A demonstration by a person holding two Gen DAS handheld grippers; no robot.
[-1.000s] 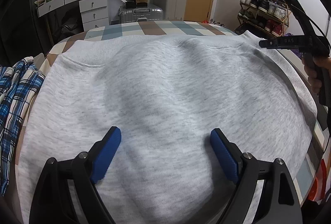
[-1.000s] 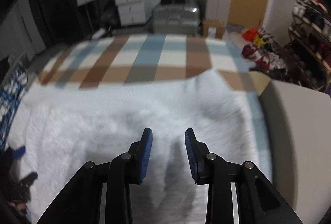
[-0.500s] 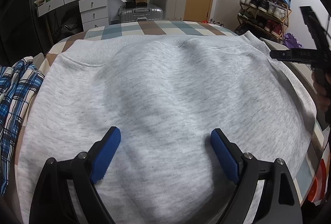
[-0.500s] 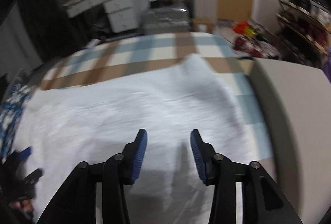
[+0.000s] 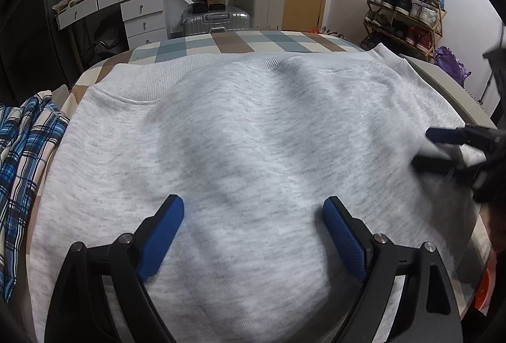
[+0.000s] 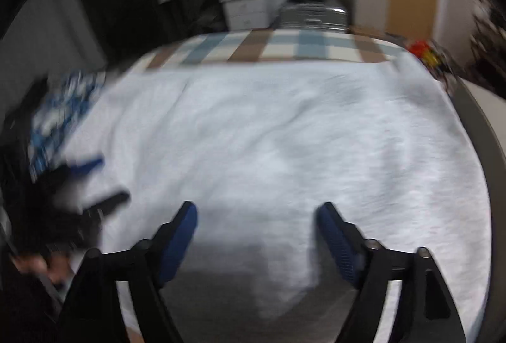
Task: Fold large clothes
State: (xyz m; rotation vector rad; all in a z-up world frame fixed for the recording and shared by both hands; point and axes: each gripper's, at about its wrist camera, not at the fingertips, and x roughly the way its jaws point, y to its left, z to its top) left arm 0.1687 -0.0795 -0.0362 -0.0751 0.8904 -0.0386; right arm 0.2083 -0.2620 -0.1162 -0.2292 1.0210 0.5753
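Observation:
A light grey sweatshirt (image 5: 253, 137) lies spread flat over the checked bed, its ribbed hem at the far side. My left gripper (image 5: 253, 216) hovers open just above the near part of the cloth, nothing between its blue pads. The right gripper (image 6: 256, 216) hangs low over the sweatshirt (image 6: 284, 137) near its right side; its jaws are opening wide and hold nothing. From the left wrist view the right gripper (image 5: 430, 146) shows blurred at the right edge. In the right wrist view the left gripper (image 6: 98, 181) appears at the left, blurred.
A blue plaid shirt (image 5: 22, 159) lies heaped at the bed's left edge. The checked bedcover (image 5: 240, 42) shows beyond the hem. Behind stand white drawers (image 5: 139, 14), suitcases (image 5: 218, 20) and a shoe rack (image 5: 404, 10). A grey bed frame (image 6: 480, 127) runs along the right.
The right gripper dropped from above the bed down close to the sweatshirt's right side and its jaws spread from nearly shut to wide. The left gripper stayed where it was.

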